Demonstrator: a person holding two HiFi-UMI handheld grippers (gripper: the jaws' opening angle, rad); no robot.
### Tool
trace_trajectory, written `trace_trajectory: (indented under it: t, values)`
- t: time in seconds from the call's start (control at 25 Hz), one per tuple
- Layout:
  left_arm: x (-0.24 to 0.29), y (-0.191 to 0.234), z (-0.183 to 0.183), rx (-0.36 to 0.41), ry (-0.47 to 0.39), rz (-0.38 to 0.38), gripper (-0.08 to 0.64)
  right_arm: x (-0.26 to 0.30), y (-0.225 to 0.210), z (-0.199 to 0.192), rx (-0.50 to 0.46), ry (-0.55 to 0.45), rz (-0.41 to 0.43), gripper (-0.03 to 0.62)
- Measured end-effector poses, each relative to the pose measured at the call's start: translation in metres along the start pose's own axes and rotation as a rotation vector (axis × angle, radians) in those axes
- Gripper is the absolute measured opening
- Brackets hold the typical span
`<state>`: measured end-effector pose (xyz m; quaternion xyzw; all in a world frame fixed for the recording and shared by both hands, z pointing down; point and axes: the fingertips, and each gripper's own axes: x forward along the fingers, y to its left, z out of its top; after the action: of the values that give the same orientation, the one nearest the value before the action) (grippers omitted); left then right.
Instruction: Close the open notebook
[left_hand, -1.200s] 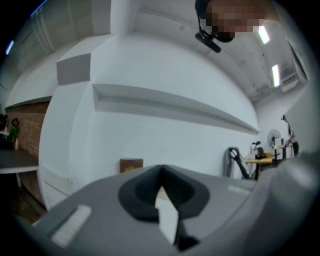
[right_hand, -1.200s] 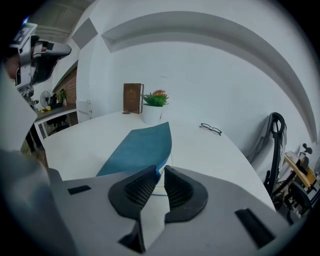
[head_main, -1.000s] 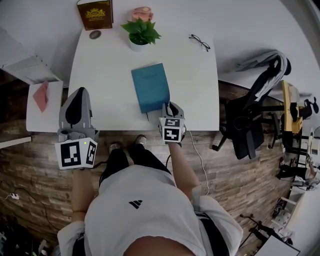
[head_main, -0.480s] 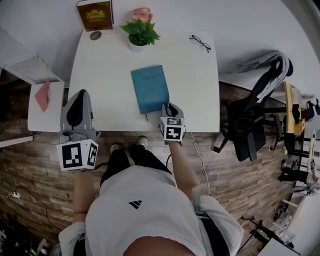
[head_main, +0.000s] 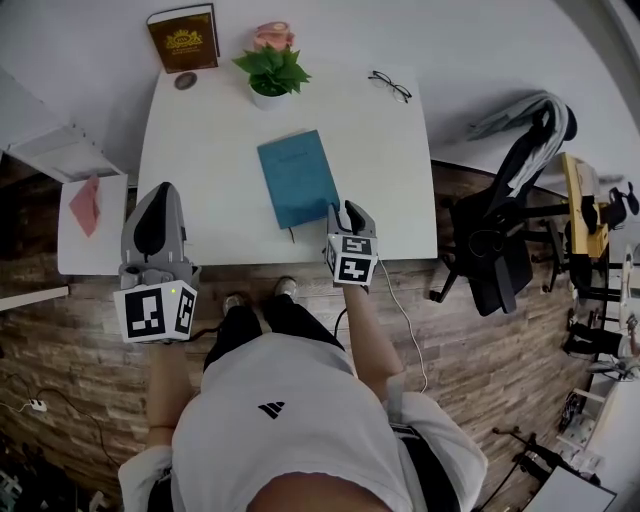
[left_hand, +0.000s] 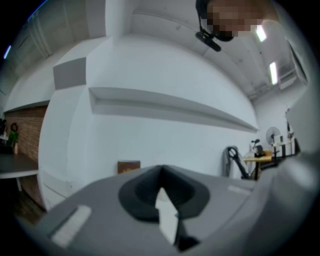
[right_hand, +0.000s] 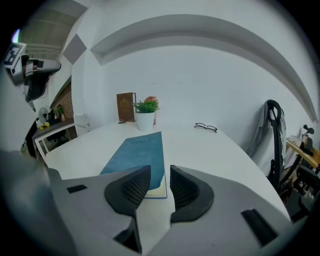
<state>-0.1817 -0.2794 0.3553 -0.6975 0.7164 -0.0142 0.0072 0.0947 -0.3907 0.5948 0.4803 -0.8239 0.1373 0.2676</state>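
Nearest us, our left claw (head_main: 158, 192) hangs level by the near left corner of the table (head_main: 200, 140), its jaws together on nothing. Our right claw (head_main: 347, 212) tilts down over the near edge, just beside the near right corner of the notebook (head_main: 297, 178). Its jaws have just been opening and stand apart with nothing between them; the corner shows beyond the gap. The notebook lies flat mid-table, blue cover up, and we judge it already shut. It looks thin and light, with a stiffish cover, and likely to slide on the smooth top. The free right edge near that corner seems the place to pinch. Beyond it stand a plant (head_main: 270, 72) and glasses (head_main: 388, 86), well apart.
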Motion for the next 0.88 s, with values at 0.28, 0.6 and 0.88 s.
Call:
trace_trajectory:
  t: [0.28, 0.6, 0.88]
  values:
    - [0.003, -0.006, 0.008, 0.000, -0.028, -0.063, 0.009, -0.031, 0.004, 0.030, 0.012, -0.107, -0.024, -0.002]
    - [0.000, -0.011, 0.015, -0.007, -0.058, -0.137, 0.009, -0.071, 0.018, 0.062, -0.006, -0.209, -0.058, -0.003]
    - [-0.009, -0.010, 0.018, -0.020, -0.076, -0.180, 0.009, -0.111, 0.027, 0.086, 0.017, -0.306, -0.100, -0.003]
